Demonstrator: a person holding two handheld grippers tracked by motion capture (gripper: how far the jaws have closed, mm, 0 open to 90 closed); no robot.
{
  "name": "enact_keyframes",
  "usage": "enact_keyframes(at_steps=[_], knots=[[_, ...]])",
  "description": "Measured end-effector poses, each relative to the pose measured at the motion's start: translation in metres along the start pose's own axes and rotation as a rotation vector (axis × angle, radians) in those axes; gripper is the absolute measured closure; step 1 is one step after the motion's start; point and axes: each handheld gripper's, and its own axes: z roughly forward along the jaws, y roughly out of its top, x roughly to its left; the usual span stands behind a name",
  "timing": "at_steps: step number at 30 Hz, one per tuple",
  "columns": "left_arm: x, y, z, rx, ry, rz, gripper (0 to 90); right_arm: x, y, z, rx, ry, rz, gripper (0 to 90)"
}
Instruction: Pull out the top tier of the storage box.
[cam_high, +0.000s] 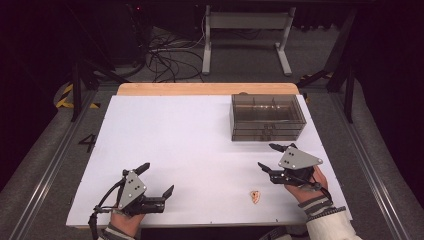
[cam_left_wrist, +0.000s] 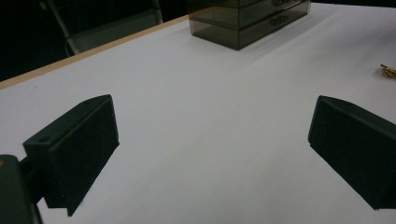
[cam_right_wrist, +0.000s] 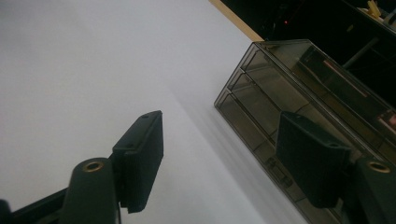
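Note:
A smoky see-through drawer box (cam_high: 267, 117) stands at the far right of the white board (cam_high: 190, 140). A small orange-gold item (cam_high: 255, 197) lies near the front edge. My right gripper (cam_high: 266, 155) hovers just in front of the box, open, with nothing between its jaws. In the right gripper view the box (cam_right_wrist: 261, 107) lies close ahead, partly behind the right jaw of that gripper (cam_right_wrist: 224, 144). My left gripper (cam_high: 159, 177) rests low at the front left, open wide and holding nothing. The left gripper view has the box (cam_left_wrist: 247, 18) far off and the gold item (cam_left_wrist: 388, 70) at the right edge, beyond the gripper (cam_left_wrist: 210, 154).
A wooden table edge (cam_high: 205, 89) runs along the far side of the board. Beyond it, cables (cam_high: 170, 60) lie on the floor beside a white metal stand (cam_high: 245, 30). Rails run along both sides of the table.

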Motion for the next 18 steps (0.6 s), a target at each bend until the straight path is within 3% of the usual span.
enact_keyframes(at_steps=[6, 18], knots=[[-0.0011, 0.0002, 0.0001, -0.001, -0.002, 0.007, 2.4, 0.0006, 0.0028, 0.0011, 0.033, -0.030, -0.068, 35.2], [-0.0021, 0.0004, -0.0004, -0.002, 0.001, 0.012, 2.1, -0.0005, 0.0057, 0.0038, 0.056, -0.075, -0.128, 41.6]])
